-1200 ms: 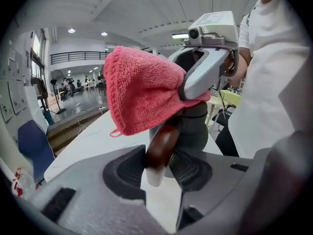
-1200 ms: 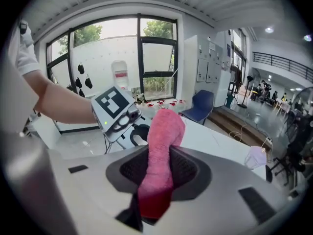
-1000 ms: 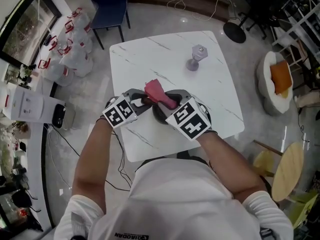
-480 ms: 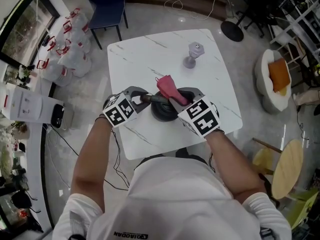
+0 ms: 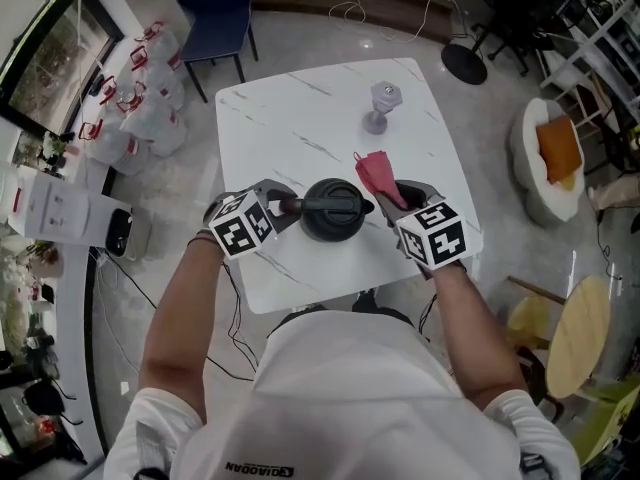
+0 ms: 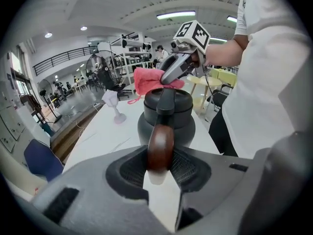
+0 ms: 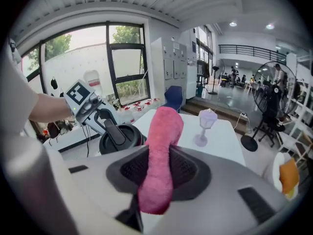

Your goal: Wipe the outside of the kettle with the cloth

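Observation:
A black kettle (image 5: 333, 210) stands on the white marble table (image 5: 290, 128) near its front edge. My left gripper (image 5: 285, 206) is shut on the kettle's handle, and its brown wooden end (image 6: 160, 148) sits pinched between the pads. My right gripper (image 5: 395, 200) is shut on a pink cloth (image 5: 376, 175) just right of the kettle. The cloth stands up out of the jaws beside the kettle's right side. In the right gripper view the cloth (image 7: 161, 155) fills the gap, with the kettle (image 7: 122, 137) behind it at the left. Whether the cloth touches the kettle, I cannot tell.
A pale lilac goblet (image 5: 381, 103) stands at the table's far right. A dark blue chair (image 5: 215, 8) is behind the table, and bags (image 5: 150, 98) lie on the floor to the left. Round stools (image 5: 575, 343) are at the right.
My right gripper has carried the pink cloth from above the kettle's lid over to the kettle's right side. My left gripper stays on the handle and has shifted a little.

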A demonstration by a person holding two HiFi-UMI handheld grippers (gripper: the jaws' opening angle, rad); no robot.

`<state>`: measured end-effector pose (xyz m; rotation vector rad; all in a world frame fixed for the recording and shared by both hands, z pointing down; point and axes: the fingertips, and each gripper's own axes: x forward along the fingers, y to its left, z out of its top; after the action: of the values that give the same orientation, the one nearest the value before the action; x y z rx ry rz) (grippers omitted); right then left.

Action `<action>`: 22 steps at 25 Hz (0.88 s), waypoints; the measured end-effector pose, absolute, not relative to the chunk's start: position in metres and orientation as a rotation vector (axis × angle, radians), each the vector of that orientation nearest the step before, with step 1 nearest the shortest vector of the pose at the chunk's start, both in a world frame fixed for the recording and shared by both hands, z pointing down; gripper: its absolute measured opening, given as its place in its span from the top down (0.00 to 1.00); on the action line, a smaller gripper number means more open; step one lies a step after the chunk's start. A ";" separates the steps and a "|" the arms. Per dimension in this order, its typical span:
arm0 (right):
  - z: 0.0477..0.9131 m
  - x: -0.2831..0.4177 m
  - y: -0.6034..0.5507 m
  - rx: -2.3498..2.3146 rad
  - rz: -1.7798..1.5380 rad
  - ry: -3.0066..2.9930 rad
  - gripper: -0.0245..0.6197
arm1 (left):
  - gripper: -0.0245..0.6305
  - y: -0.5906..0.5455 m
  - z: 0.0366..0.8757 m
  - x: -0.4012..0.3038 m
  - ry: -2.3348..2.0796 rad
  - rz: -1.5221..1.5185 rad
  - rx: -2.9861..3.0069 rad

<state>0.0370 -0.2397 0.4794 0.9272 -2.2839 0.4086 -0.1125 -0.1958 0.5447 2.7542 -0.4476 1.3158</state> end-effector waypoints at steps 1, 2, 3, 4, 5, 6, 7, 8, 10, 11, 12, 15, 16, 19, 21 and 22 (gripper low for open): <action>0.477 0.042 -0.238 0.944 0.418 -2.301 0.79 | 0.78 -0.191 0.544 -0.110 -0.424 1.321 2.747; 0.474 0.046 -0.235 0.959 0.427 -2.320 0.79 | 0.78 -0.187 0.543 -0.107 -0.401 1.318 2.740; 0.470 0.049 -0.233 0.973 0.439 -2.345 0.79 | 0.78 -0.184 0.542 -0.104 -0.383 1.305 2.734; 0.465 0.051 -0.230 0.982 0.454 -2.377 0.79 | 0.78 -0.181 0.539 -0.101 -0.373 1.281 2.730; 0.460 0.051 -0.227 0.988 0.469 -2.413 0.79 | 0.78 -0.180 0.536 -0.098 -0.376 1.248 2.731; 0.455 0.051 -0.224 0.990 0.481 -2.450 0.79 | 0.78 -0.180 0.531 -0.095 -0.393 1.208 2.734; 0.451 0.051 -0.221 0.991 0.488 -2.482 0.79 | 0.78 -0.181 0.528 -0.092 -0.424 1.165 2.737; 0.448 0.051 -0.219 0.992 0.490 -2.510 0.79 | 0.78 -0.182 0.526 -0.090 -0.465 1.125 2.735; 0.441 0.051 -0.213 0.987 0.479 -2.561 0.79 | 0.78 -0.184 0.525 -0.089 -0.555 1.052 2.715; 0.438 0.050 -0.210 0.980 0.472 -2.586 0.79 | 0.78 -0.185 0.525 -0.088 -0.597 1.005 2.699; 0.435 0.049 -0.207 0.968 0.464 -2.608 0.79 | 0.78 -0.185 0.526 -0.088 -0.635 0.954 2.676; 0.434 0.041 -0.195 0.908 0.378 -2.637 0.78 | 0.78 -0.185 0.530 -0.089 -0.729 0.813 2.574; 0.435 0.036 -0.192 0.881 0.312 -2.628 0.78 | 0.78 -0.185 0.532 -0.091 -0.752 0.775 2.540; 0.441 0.007 -0.183 0.752 0.050 -2.565 0.78 | 0.78 -0.188 0.533 -0.097 -0.790 0.698 2.453; 0.443 -0.021 -0.181 0.646 -0.146 -2.500 0.78 | 0.78 -0.193 0.533 -0.101 -0.791 0.662 2.405; 0.444 -0.034 -0.183 0.601 -0.239 -2.461 0.78 | 0.78 -0.196 0.533 -0.103 -0.789 0.648 2.382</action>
<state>-0.0343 -0.1827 0.4442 0.6010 -2.4606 -0.2390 -0.1033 -0.1964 0.5332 2.3821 -0.7889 0.6475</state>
